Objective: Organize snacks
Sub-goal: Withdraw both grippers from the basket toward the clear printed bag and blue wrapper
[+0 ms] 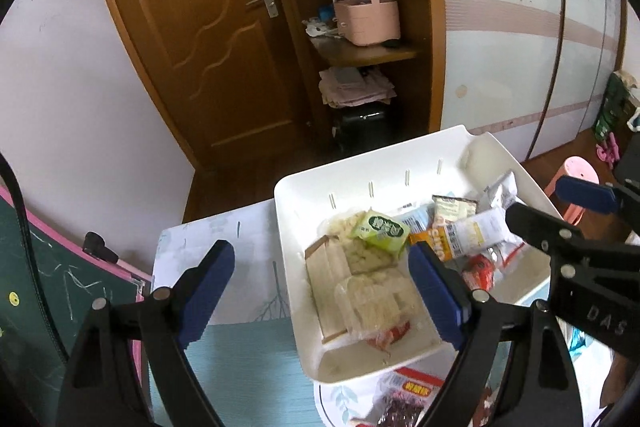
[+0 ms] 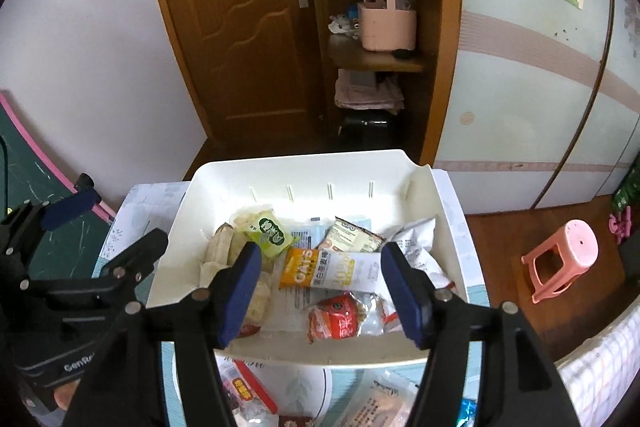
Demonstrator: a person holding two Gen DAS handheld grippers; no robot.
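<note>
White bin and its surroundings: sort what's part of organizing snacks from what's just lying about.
Part of the job:
white bin
OATS packet
green packet
red packet
loose snacks on the table

Just lying about:
pink stool
pink basket
chalkboard

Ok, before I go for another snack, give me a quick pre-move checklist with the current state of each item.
1. Left claw open and empty: ok.
2. Right claw open and empty: ok.
3. White bin sitting on the table, open side up: ok.
4. Room in the bin: ok; orange oats packet and green packet lie inside, back wall still bare.
5. Loose snacks remaining in front of the bin: ok, some visible.
6. Claws apart from each other: ok.
</note>
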